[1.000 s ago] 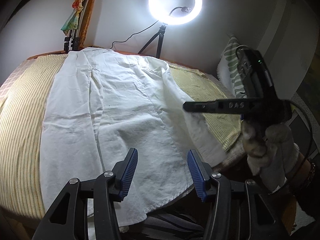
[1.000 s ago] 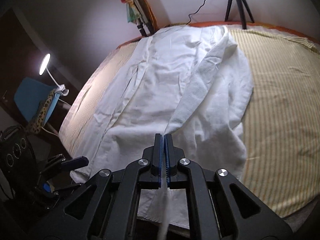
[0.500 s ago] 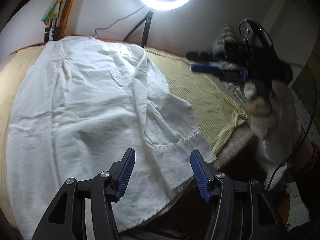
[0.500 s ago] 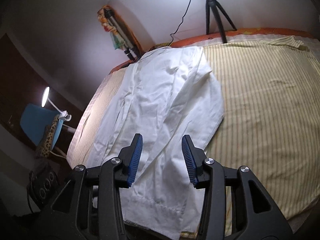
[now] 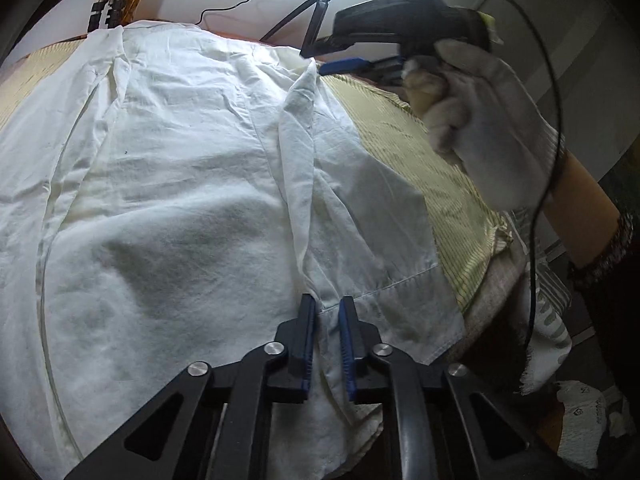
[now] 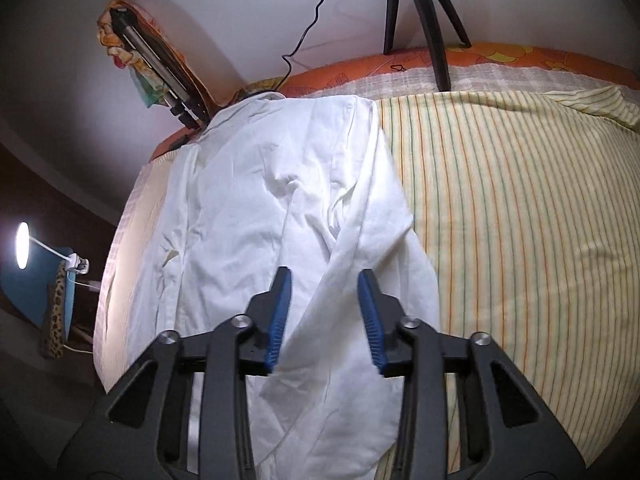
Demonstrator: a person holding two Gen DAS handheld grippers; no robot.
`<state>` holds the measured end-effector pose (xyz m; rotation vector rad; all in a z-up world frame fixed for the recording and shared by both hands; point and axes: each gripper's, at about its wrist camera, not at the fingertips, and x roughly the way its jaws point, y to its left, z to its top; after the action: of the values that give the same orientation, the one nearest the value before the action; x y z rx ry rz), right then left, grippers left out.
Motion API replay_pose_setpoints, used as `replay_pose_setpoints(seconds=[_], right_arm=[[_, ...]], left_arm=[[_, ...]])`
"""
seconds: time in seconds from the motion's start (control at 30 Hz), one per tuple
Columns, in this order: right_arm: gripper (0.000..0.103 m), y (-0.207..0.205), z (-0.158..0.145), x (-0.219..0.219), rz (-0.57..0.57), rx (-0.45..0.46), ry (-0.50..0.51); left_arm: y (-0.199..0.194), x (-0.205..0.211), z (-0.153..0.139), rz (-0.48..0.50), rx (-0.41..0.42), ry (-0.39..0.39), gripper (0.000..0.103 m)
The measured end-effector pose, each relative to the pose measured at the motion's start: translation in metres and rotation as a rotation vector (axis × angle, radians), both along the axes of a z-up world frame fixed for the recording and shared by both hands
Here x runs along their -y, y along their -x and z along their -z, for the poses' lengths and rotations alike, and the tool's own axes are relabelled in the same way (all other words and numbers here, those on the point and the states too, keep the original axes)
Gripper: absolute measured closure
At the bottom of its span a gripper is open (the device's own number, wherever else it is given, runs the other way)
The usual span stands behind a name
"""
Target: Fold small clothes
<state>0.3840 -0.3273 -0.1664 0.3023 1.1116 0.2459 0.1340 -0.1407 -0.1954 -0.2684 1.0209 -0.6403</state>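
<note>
A white garment (image 5: 168, 184) lies spread on the striped bed cover (image 5: 408, 148); it also shows in the right wrist view (image 6: 280, 184). My left gripper (image 5: 327, 312) is nearly shut around a raised fold of the garment near its hem at the near edge. My right gripper (image 6: 325, 280) is open and empty, held above the garment's folded-over right part. In the left wrist view the right gripper (image 5: 344, 56) shows at the far right, held in a gloved hand (image 5: 480, 120).
A ring light on a tripod (image 5: 316, 24) stands at the back edge, also in the right wrist view (image 6: 428, 12). A folded tripod (image 6: 160, 68) leans in the back left corner. A lamp (image 6: 22, 246) and blue chair stand left of the bed.
My right gripper let go of the garment's fold and moved up and back, open. My left gripper moved down to the near hem and closed its jaws around a fold there.
</note>
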Motion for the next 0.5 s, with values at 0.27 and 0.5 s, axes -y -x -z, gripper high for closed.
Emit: replay_pose_setpoints(seconds=[0.27, 0.5], right_arm=[[0.099, -0.028, 0.006, -0.026, -0.067, 0.008, 0.074], [0.099, -0.038, 0.032, -0.067, -0.185, 0.0, 0.173]], left_arm=[[0.01, -0.008, -0.008, -0.018, -0.009, 0.073, 0.103], [0.017, -0.01, -0.006, -0.037, -0.013, 0.022, 0.101]])
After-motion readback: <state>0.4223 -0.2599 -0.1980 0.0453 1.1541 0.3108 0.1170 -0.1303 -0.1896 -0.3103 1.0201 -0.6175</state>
